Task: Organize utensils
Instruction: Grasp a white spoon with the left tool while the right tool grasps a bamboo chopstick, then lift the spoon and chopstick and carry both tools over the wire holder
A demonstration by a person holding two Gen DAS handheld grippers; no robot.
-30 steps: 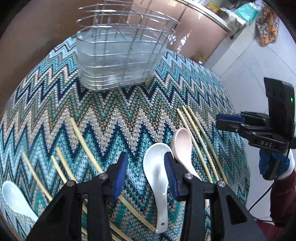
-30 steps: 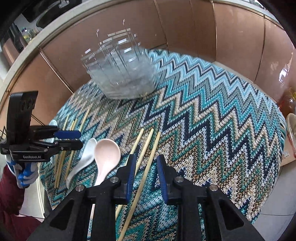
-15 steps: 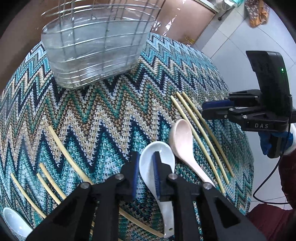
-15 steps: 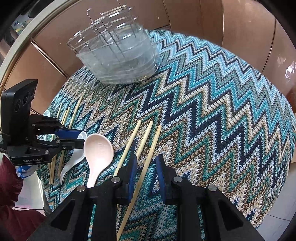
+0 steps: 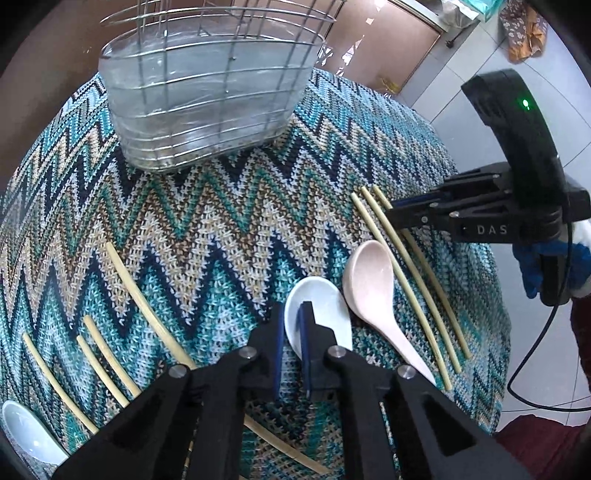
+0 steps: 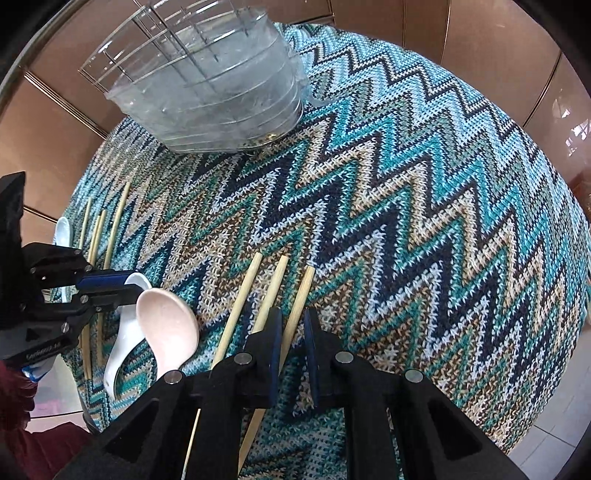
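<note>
My left gripper (image 5: 293,328) is shut on the rim of a white ceramic spoon (image 5: 325,314) lying on the zigzag cloth; it also shows in the right wrist view (image 6: 122,343). A pink spoon (image 5: 373,288) lies just right of it. My right gripper (image 6: 293,332) is narrowly open, its fingers astride the rightmost of three bamboo chopsticks (image 6: 301,299), low over the cloth. The right gripper shows in the left wrist view (image 5: 397,214) over those chopsticks (image 5: 406,273). The wire utensil basket (image 5: 207,92) with a clear liner stands at the far side.
Several more chopsticks (image 5: 107,347) lie left of my left gripper, and another white spoon (image 5: 26,432) lies at the near left edge. The round table's cloth (image 6: 424,221) drops off at the right. Brown cabinet panels (image 6: 480,33) stand behind.
My left gripper has moved forward and shut on the white spoon's rim. My right gripper has moved down and forward over the rightmost chopstick, its fingers slightly closer together.
</note>
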